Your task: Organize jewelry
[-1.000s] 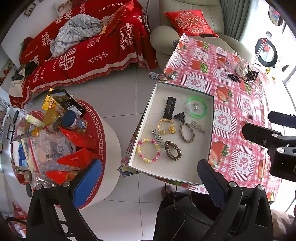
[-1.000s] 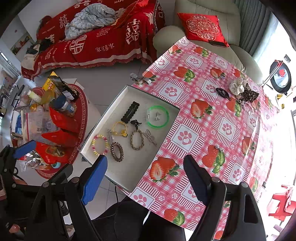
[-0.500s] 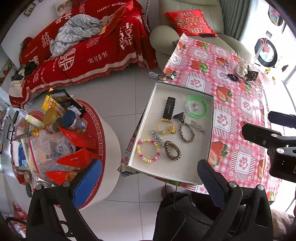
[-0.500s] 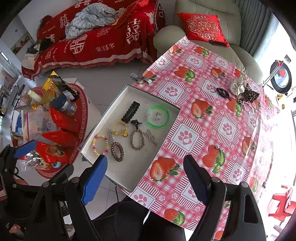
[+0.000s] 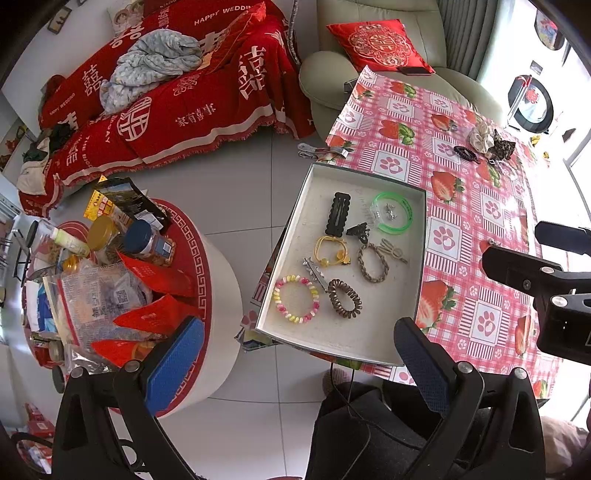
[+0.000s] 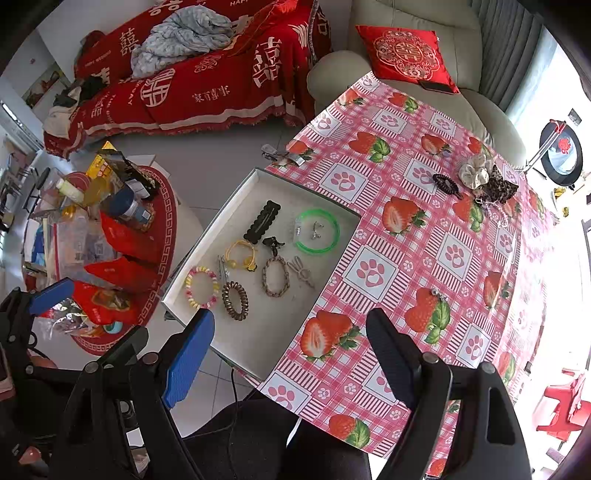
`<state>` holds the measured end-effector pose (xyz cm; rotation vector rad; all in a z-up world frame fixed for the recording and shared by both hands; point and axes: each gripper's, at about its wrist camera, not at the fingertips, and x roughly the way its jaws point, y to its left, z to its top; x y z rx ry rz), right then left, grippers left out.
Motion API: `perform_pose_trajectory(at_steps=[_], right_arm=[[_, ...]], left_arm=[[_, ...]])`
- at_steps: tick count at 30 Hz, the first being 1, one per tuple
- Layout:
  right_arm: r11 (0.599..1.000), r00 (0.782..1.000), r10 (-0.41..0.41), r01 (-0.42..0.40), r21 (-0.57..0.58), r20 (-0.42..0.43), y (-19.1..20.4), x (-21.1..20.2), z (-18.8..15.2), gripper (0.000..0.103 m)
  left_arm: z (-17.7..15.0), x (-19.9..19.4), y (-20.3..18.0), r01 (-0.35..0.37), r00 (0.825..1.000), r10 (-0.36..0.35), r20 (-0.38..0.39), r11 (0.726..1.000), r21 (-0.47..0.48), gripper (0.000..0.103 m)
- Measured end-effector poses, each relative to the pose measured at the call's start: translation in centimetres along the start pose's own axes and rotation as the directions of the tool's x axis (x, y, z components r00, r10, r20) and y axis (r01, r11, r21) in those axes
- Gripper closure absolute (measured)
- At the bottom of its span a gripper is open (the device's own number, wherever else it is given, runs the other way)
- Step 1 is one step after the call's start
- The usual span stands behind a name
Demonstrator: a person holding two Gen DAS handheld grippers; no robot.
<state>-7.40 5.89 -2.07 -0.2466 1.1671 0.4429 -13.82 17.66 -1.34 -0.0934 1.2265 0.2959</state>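
Both the left tongs (image 5: 299,354) and right tongs (image 6: 290,341) hang wide apart, holding nothing, above a white tray (image 6: 273,343) at the counter (image 6: 406,236) edge, its long axis diagonal, hair ties and bracelets inside, near a red sofa cover (image 5: 192,96) reading "HAPPY WEDDING".

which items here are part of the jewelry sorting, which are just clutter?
Job: tray, green bangle, beaded bracelet, coil hair tie, scrunchies, small earring.
Clutter: snack table, sofa blanket, red cushion.
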Motion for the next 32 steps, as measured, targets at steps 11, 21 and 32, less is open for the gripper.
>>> perform_pose_trajectory(at_steps=[11,21,32], right_arm=[[1.000,1.000,0.002,-0.002,0.000,0.000,0.0,0.0,0.0,0.017],[1.000,1.000,0.001,-0.001,0.000,-0.001,-0.1,0.0,0.0,0.017],[1.000,1.000,0.004,-0.004,-0.001,-0.003,0.6,-0.1,-0.1,0.017]], left_arm=[[-0.1,0.0,0.0,-0.003,1.000,0.003,0.002,1.000,0.001,0.000],[-0.4,-0.2,0.3,-0.012,1.000,0.012,-0.001,1.000,0.003,0.000],[-0.2,0.0,1.1,-0.012,1.000,0.012,0.004,1.000,0.000,0.000]])
